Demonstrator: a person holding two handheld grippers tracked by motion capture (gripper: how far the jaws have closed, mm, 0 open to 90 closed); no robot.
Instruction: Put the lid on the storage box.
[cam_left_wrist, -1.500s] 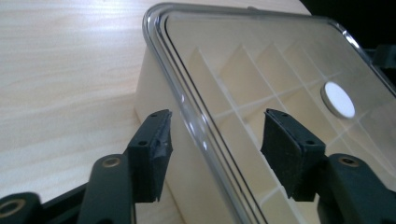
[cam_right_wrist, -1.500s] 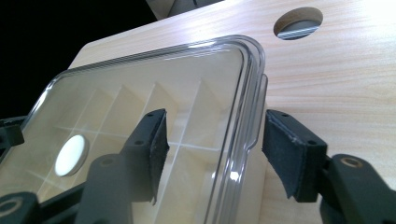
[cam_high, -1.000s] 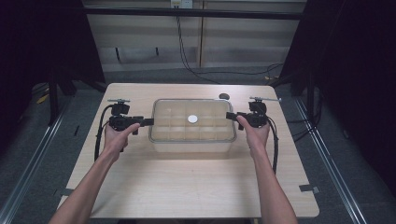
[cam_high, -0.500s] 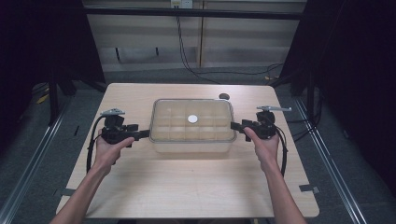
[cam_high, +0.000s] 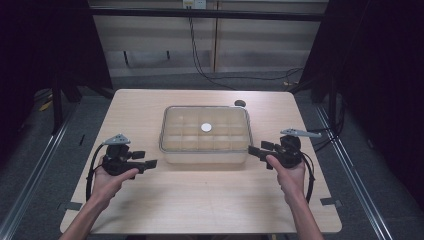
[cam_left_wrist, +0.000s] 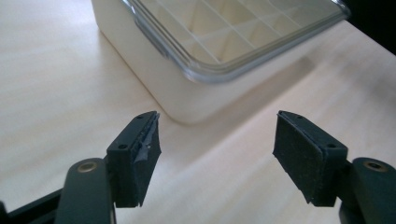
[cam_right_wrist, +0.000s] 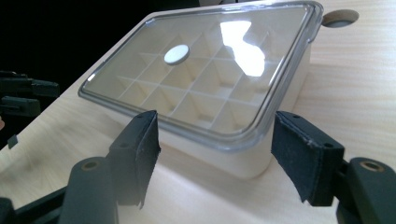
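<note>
we're hovering both the left gripper (cam_high: 150, 163) and right gripper (cam_high: 253, 151), jaws wide and empty, beside the lidded box (cam_high: 205, 134); closing in on its lid probably comes next

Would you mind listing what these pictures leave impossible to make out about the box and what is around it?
- Box compartments: glare on the clear lid in the right gripper view washes some out.
- Box far end: cut off by the left gripper view's top edge.
- White disc: on or under the lid, untellable.
- Dark round spot on the table: too small to identify.
</note>
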